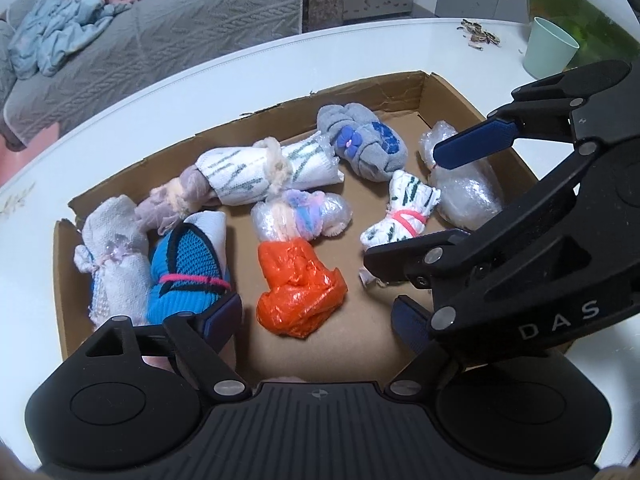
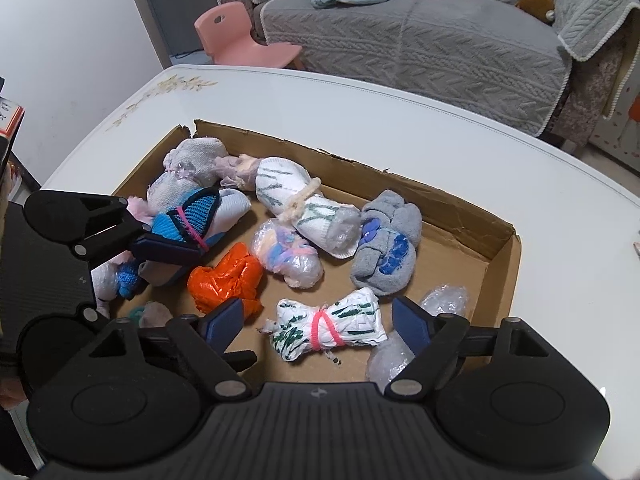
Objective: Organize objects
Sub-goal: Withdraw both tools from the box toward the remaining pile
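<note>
White and glossy, the bench (image 2: 360,108) carries a shallow cardboard tray (image 2: 460,204) with torn edges, and behind it stands a grey quilted sofa (image 2: 420,40) strewn with pale blue clothes. Inside the tray lie rolled bundles, taken from left to right in the right wrist view: a pale grey-white towel roll (image 2: 188,168) in the far left corner, a blue knit sock bundle (image 2: 192,220) cinched by a pink band, and an orange plastic-wrapped lump (image 2: 224,280) near the front. Next come a clear-wrapped pastel bundle (image 2: 286,258), a long white roll with grey-green stripes (image 2: 296,200) tied with cream cord, a grey sock roll (image 2: 386,240) with blue patches, and a small white roll with dark green marks (image 2: 332,328) bound by a pink band. Clear bubble-wrapped packets (image 2: 444,300) sit at the right, partly hidden, perhaps two. The left claw (image 1: 316,316) hangs spread wide over the tray's front, the orange lump between its fingers, gripping nothing. The right claw (image 2: 320,320) is likewise spread, straddling the small green-marked roll without pinching it.
</note>
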Motion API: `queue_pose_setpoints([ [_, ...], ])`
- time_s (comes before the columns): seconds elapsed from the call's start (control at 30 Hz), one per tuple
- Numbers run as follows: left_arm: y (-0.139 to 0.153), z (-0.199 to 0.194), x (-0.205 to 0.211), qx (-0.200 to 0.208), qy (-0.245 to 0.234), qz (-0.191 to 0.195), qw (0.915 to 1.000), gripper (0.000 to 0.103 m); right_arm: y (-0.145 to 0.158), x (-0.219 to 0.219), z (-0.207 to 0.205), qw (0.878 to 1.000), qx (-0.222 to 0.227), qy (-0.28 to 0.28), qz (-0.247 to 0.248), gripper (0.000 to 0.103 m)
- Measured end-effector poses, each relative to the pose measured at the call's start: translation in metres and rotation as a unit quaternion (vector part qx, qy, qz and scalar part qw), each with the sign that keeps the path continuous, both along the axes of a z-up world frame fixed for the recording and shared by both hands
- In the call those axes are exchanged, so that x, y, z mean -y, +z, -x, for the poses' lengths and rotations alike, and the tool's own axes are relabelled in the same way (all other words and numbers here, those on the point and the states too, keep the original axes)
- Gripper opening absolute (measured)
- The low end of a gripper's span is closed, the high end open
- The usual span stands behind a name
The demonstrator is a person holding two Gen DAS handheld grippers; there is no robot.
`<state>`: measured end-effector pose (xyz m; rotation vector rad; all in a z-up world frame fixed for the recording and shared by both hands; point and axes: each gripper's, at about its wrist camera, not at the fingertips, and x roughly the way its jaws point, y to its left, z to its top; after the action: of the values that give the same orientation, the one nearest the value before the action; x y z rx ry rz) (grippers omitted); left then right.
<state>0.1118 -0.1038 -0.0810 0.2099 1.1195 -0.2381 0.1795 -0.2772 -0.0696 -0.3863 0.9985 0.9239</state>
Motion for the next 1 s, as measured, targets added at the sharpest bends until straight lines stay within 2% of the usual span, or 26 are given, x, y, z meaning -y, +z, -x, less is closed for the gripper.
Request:
queue_pose_setpoints([
  [0.13, 0.005, 0.006, -0.001, -0.004, -0.002, 0.001, 1.0000, 0.088, 0.004, 0.000, 0.005, 1.000, 0.002, -0.003, 0.002, 0.086],
  [0.3, 0.013, 0.014, -0.005, -0.011, 0.004, 0.002, 0.9999, 0.091, 0.010, 0.001, 0.013, 1.000, 0.009, -0.004, 0.002, 0.090],
  [0.77, 0.031, 0.053, -0.021, -0.012, 0.008, 0.004, 0.9999, 0.098, 0.025, 0.014, 0.042, 1.000, 0.019, -0.021, 0.004, 0.093],
  [1.0, 0.034, 0.076, -0.028, -0.016, 0.018, -0.003, 0.9997, 0.098, 0.026, 0.020, 0.059, 0.999, 0.018, -0.031, 0.005, 0.093],
])
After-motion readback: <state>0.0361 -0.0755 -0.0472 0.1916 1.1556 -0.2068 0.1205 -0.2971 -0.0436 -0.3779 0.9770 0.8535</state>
